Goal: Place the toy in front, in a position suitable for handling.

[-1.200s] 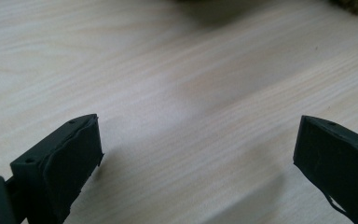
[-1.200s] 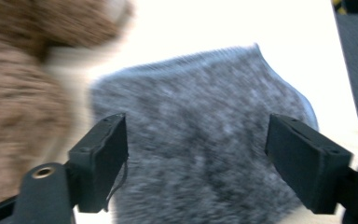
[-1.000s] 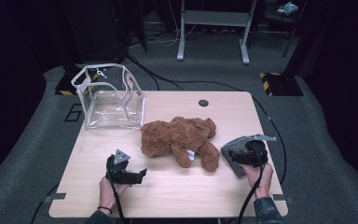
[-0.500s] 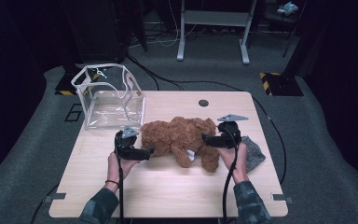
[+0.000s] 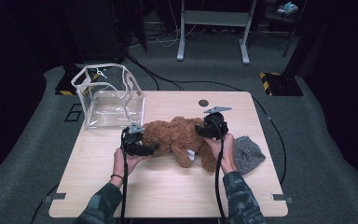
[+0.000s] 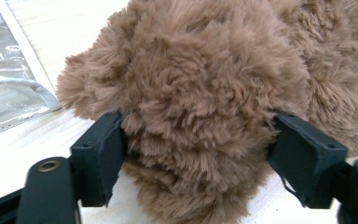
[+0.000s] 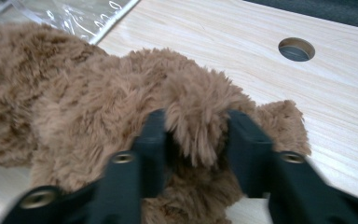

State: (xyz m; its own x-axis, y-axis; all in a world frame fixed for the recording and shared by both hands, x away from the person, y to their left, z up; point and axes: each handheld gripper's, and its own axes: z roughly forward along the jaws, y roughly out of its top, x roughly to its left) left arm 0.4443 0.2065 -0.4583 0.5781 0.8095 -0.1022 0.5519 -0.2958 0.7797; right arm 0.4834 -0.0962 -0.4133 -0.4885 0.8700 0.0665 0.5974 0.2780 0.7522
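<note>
Dark floor and cables sit all around my wood table (image 5: 168, 186). On it lies the bear (image 5: 177, 137), in the middle, just beside the clear bag (image 5: 107, 95). A grey cloth (image 5: 248, 154) rests near my right hand. My left gripper (image 5: 143, 148) has just been closing and now squeezes one fluffy end of the bear. My right gripper (image 5: 206, 131) has just been closing too and pinches a tuft at the other end. To do this well, I think I should grab deep, not just fur, and lift both sides evenly.
</note>
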